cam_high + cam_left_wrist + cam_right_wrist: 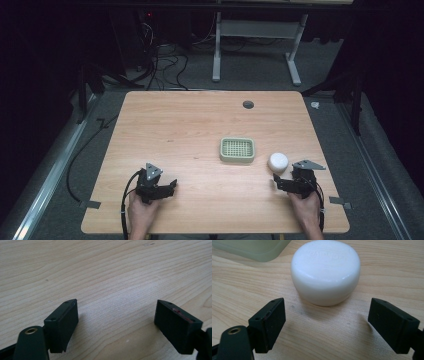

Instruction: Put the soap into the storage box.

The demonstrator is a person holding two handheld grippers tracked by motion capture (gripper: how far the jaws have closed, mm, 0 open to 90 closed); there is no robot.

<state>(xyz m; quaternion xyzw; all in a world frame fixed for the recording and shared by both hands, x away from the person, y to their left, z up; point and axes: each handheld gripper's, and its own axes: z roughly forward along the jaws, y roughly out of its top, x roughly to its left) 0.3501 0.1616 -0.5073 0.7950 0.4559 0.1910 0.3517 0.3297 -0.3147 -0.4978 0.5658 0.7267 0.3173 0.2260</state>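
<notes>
1. A wooden table [200, 125] carries a pale green slotted tray [237, 150], which serves here as the landmark; it sits a little right of the table's middle.
2. A round white soap bar [278, 162] lies on the bare wood just right of the tray and slightly nearer the person, apart from the tray's wall.
3. In the right gripper view the soap bar [325, 271] shows faint raised lettering on its top, too blurred to read, and a corner of the tray [254, 248] sits beyond it to the upper left.
4. The right gripper [281, 183] is held in the person's right hand [306, 207], nearer the person than the tray and off to its right, just on the near side of the soap.
5. Its jaws stand wide apart with nothing between them; in its own view the right gripper [325, 322] points at the soap, which lies just ahead of the jaw tips and does not touch them.
6. The left gripper [167, 189] is held in the left hand [142, 210], well left of the tray and nearer the person.
7. Its jaws are likewise spread, and in its own view the left gripper [116, 322] has bare wood grain between and beyond them.
8. A small dark round hole [248, 104] marks the tabletop beyond the tray, toward the far edge.
</notes>
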